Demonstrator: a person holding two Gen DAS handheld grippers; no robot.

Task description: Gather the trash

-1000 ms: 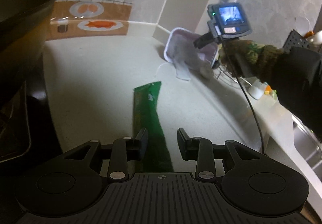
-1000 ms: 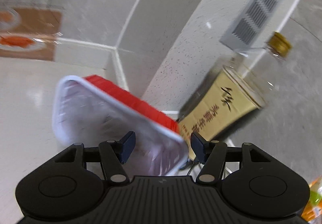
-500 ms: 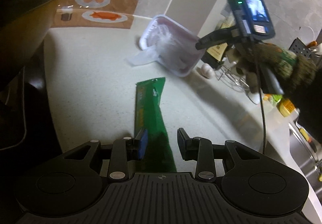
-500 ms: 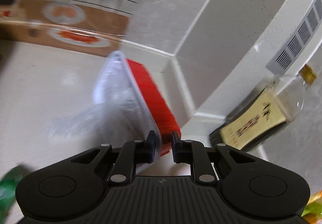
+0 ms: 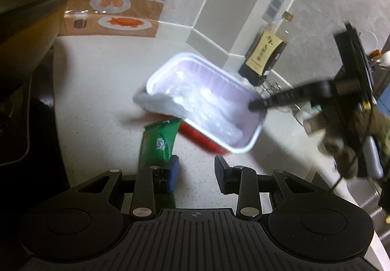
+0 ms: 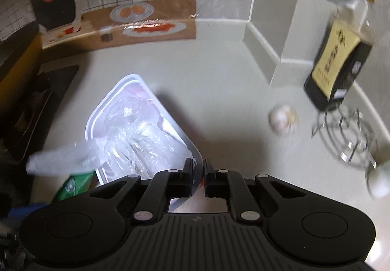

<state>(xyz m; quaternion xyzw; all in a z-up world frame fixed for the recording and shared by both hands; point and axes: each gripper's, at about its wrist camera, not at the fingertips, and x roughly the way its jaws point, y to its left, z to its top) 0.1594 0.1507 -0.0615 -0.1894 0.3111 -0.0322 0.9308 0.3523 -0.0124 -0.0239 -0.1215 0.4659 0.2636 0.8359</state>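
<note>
A white plastic food tray [image 5: 190,54] with a red outside hangs tilted above the counter, crumpled clear film [image 5: 204,100] inside it. My right gripper [image 5: 253,106] grips the tray's near rim; in the right wrist view its jaws [image 6: 198,168] are closing tight on that rim [image 6: 114,90], with the film [image 6: 136,139] spilling over the left edge. A green snack wrapper [image 5: 158,142] lies flat on the counter, partly under the tray and beside my left gripper's left finger. My left gripper [image 5: 197,171] is open with nothing between its fingers. The wrapper [image 6: 73,185] also peeks out below the tray.
A dark sauce bottle [image 6: 338,61] stands by the wall corner, with a garlic bulb [image 6: 282,120] and a wire rack [image 6: 351,139] near it. A dark pan [image 5: 29,15] and black stove [image 5: 24,125] sit at the left. A gloved hand [image 5: 353,149] holds the right gripper.
My right gripper closed on the tray's rim, lifted it from the back corner and carried it toward the green wrapper. The left gripper stayed open and barely shifted.
</note>
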